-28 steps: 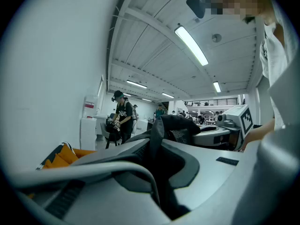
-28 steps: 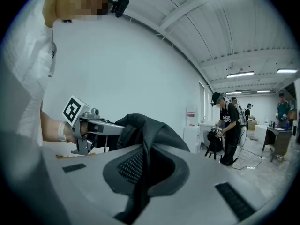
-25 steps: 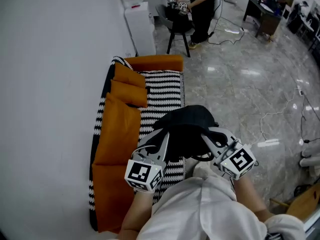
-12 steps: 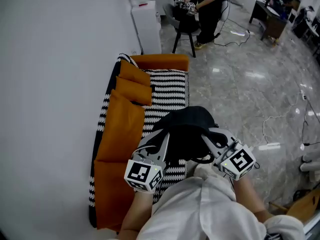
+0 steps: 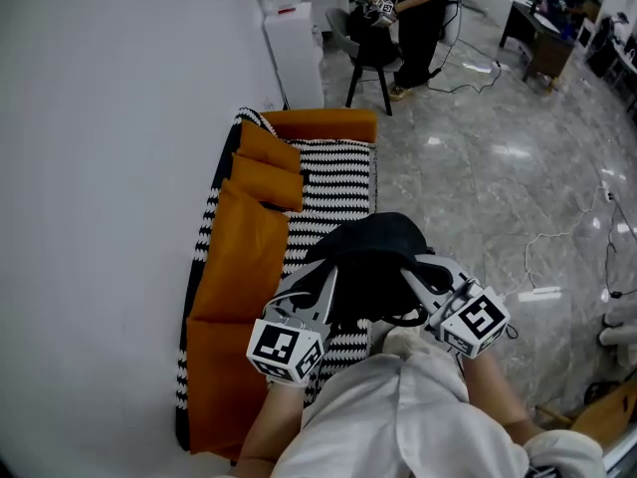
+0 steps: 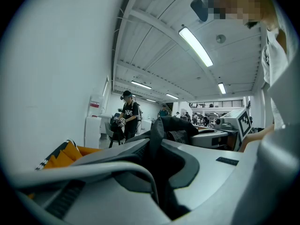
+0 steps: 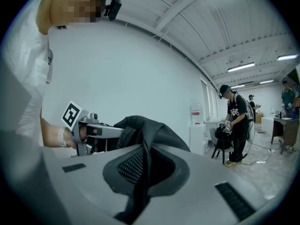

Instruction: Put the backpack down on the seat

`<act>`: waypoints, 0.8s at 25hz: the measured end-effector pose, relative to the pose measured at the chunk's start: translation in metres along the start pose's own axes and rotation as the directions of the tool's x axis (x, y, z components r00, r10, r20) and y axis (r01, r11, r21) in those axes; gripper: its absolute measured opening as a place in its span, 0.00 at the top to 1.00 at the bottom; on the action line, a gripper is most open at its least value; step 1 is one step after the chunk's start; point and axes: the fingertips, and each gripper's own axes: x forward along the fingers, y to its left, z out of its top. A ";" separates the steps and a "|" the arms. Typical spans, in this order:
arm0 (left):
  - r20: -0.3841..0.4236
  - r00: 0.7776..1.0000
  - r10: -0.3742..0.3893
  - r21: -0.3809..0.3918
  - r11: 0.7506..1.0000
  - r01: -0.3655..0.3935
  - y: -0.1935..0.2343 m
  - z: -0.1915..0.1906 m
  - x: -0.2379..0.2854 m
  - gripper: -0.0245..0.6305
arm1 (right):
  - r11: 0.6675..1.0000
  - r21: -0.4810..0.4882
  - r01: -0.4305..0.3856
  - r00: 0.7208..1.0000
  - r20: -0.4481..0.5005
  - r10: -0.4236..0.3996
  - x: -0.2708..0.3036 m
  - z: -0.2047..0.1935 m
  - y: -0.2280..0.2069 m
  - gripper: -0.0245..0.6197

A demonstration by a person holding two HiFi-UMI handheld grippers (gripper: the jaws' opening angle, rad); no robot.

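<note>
A black backpack [image 5: 373, 257] hangs between my two grippers above the near end of a sofa. Its seat [image 5: 328, 192] has a black-and-white zigzag cover. My left gripper [image 5: 323, 279] is shut on the bag's left side. In the left gripper view a fold of black backpack fabric [image 6: 157, 139] is pinched between the jaws. My right gripper [image 5: 416, 279] is shut on the bag's right side, with backpack fabric [image 7: 145, 168] clamped in its jaws. The bag's underside is hidden.
Orange cushions [image 5: 261, 172] line the sofa's back against a white wall [image 5: 100, 167]. A white cabinet [image 5: 294, 53] stands beyond the sofa. A person in black [image 5: 398, 13] stands by a stool [image 5: 366, 63]. Cables [image 5: 557, 237] lie on the marble floor at right.
The head view has shifted slightly, so the sofa and room sit a little lower and to the right in the picture. Both grippers and the backpack hold their place.
</note>
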 end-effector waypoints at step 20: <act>-0.014 0.996 0.084 -0.027 0.996 -0.084 -0.005 0.021 0.130 0.90 | 0.991 0.017 -0.131 0.991 0.026 0.131 0.009 0.008 -0.139 0.93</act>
